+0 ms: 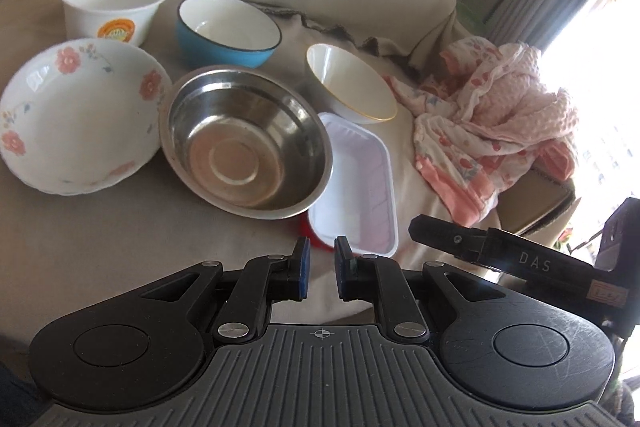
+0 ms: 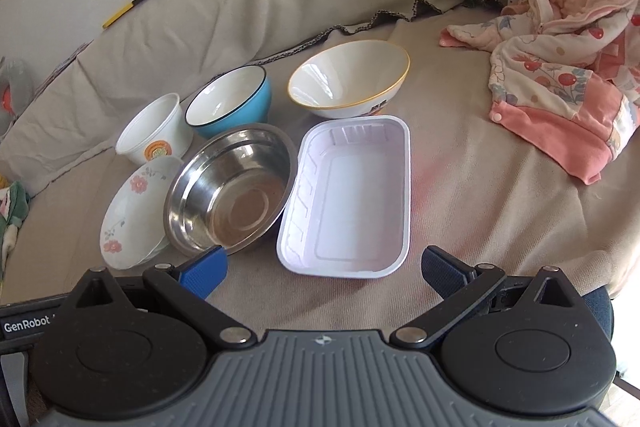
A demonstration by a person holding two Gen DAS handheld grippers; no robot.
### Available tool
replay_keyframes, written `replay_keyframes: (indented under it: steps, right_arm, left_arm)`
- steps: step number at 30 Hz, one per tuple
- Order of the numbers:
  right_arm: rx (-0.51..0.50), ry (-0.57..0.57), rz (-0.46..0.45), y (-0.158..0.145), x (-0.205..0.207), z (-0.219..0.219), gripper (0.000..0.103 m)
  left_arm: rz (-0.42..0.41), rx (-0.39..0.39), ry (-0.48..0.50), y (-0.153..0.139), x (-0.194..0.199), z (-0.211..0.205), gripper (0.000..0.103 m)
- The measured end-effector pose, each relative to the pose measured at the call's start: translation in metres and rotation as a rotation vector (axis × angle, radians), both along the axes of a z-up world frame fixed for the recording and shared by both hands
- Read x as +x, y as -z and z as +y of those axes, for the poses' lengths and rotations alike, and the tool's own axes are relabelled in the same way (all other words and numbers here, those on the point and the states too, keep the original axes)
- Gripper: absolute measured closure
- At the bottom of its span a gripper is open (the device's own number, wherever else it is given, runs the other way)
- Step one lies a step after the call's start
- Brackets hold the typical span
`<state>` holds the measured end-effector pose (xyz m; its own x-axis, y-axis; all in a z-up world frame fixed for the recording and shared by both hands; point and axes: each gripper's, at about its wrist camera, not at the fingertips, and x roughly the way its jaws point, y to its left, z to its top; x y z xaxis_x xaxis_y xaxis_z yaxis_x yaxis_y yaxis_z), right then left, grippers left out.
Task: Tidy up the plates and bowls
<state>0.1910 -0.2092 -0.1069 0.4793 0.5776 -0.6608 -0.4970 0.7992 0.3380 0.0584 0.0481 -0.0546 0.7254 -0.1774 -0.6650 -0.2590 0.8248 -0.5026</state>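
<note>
1. With both grippers hanging over the near edge of the cloth-covered couch seat (image 2: 460, 155), nothing is picked up yet: the left gripper (image 1: 321, 269) has its fingers drawn close together with only a slim gap and nothing between them, while the right gripper (image 2: 324, 271) has its fingers spread wide and empty.
2. The dishes sit in a loose cluster: the white plastic tray (image 2: 348, 195) nearest, its side touching the steel bowl (image 2: 230, 191), with the floral plate (image 2: 134, 211) just beside that.
3. Behind them stand the paper cup bowl (image 2: 154, 135), the blue bowl (image 2: 230, 103) and the yellow-rimmed bowl (image 2: 348, 79), which leans on the soft fabric.
4. The tray looks like the right gripper's target, since it lies straight ahead of the open fingers.
5. To do it well, I'd take one thin wall of the tray, near a corner, rather than try to span it.
6. The left fingers would need to open before gripping a rim.
7. Soft cushioning means dishes may tip, so lift slowly.
8. The pink baby clothes (image 2: 568, 59) lie well apart, out of the way.
</note>
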Motion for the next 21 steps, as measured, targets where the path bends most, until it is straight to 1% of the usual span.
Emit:
replay_keyframes:
  steps: [1,3,4,5,6,8,9,12,15,18,21]
  right_arm:
    - [0.011,0.008,0.008,0.003,0.006,-0.001,0.000]
    - [0.025,0.021,0.020,0.010,0.016,-0.002,0.000]
    - [0.024,0.027,0.025,0.013,0.022,-0.003,0.000]
    - [0.015,0.035,0.027,0.017,0.028,-0.002,0.000]
    - [-0.001,0.046,0.024,0.021,0.033,-0.002,0.000]
    - [-0.024,0.061,0.018,0.028,0.043,-0.002,0.000]
    - [-0.030,0.066,0.015,0.032,0.048,-0.003,0.000]
    - [-0.063,0.074,0.005,0.042,0.061,-0.004,0.000]
    - [-0.115,0.068,-0.025,0.050,0.069,-0.003,0.000]
    - [-0.156,0.049,-0.045,0.057,0.074,0.002,0.000]
    - [-0.174,0.031,-0.045,0.064,0.081,0.008,0.000]
  left_arm:
    - [-0.005,0.015,0.008,0.001,0.003,0.000,0.089]
    - [-0.015,0.090,0.056,0.004,0.010,-0.008,0.089]
    - [-0.008,0.106,0.080,0.007,0.013,-0.012,0.089]
    - [0.003,0.094,0.098,0.011,0.018,-0.014,0.089]
    - [0.015,0.063,0.107,0.016,0.023,-0.014,0.089]
    - [0.039,0.007,0.107,0.028,0.033,-0.012,0.089]
    - [0.051,-0.007,0.099,0.033,0.038,-0.010,0.089]
    - [0.077,-0.023,0.057,0.044,0.052,-0.005,0.089]
    - [0.095,-0.048,0.031,0.053,0.063,-0.002,0.088]
    - [0.109,-0.072,0.026,0.060,0.073,-0.002,0.088]
    - [0.136,-0.082,0.019,0.067,0.082,-0.003,0.088]
